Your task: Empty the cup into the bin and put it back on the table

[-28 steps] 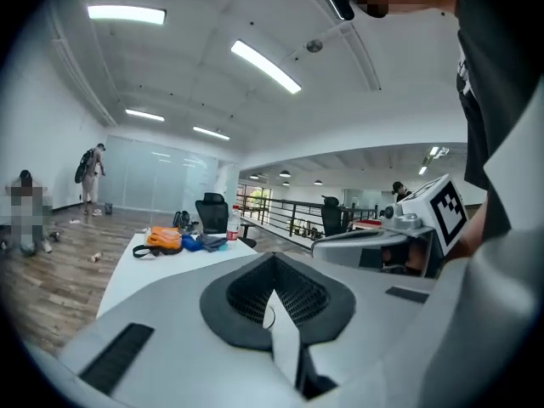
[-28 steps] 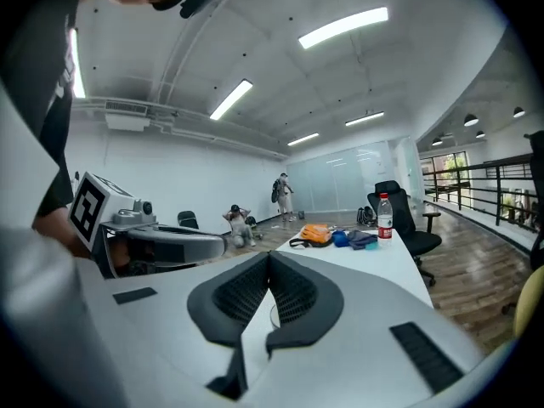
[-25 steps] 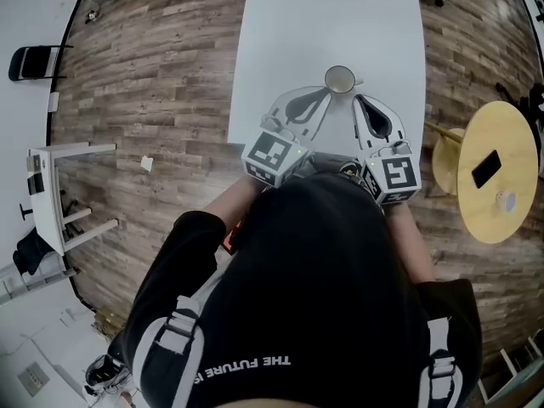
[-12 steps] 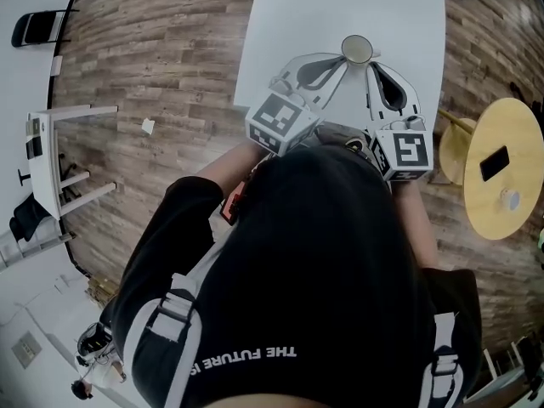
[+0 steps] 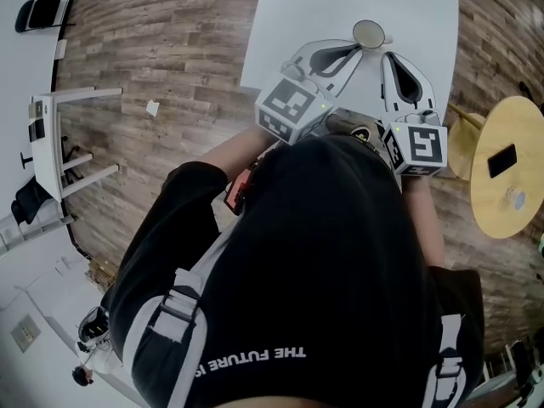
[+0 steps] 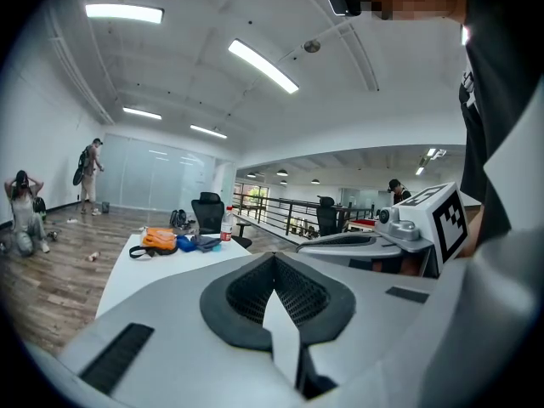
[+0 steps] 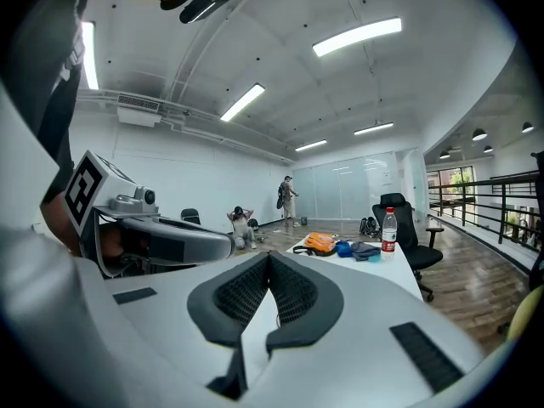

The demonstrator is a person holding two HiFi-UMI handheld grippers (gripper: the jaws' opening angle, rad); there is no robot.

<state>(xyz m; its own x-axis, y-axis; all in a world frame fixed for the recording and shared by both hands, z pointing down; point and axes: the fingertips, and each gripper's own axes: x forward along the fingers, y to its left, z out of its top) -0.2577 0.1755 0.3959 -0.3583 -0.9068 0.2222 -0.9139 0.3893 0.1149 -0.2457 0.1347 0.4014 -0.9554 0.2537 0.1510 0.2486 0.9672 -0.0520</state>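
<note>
A small pale cup (image 5: 368, 34) stands upright on the white table (image 5: 289, 24), near its front edge. My left gripper (image 5: 354, 52) reaches in from the lower left, its tip just short of the cup's near side, jaws shut and empty. My right gripper (image 5: 394, 59) lies to the cup's right, also shut and empty. In the left gripper view the shut jaws (image 6: 274, 262) point over the table top, with the right gripper (image 6: 408, 228) beside them. The right gripper view shows its own shut jaws (image 7: 270, 260) and the left gripper (image 7: 144, 228). Neither gripper view shows the cup. No bin is in view.
A round wooden side table (image 5: 489, 194) with a phone (image 5: 501, 160) stands to the right, a wooden stool (image 5: 459, 143) next to it. At the table's far end lie an orange bag (image 7: 321, 243) and a water bottle (image 7: 389, 229). Wooden floor lies to the left.
Both grippers have moved forward across the table edge toward the cup, the left tip closing in on it. Their jaws stayed shut. The cup has not moved on the table.
</note>
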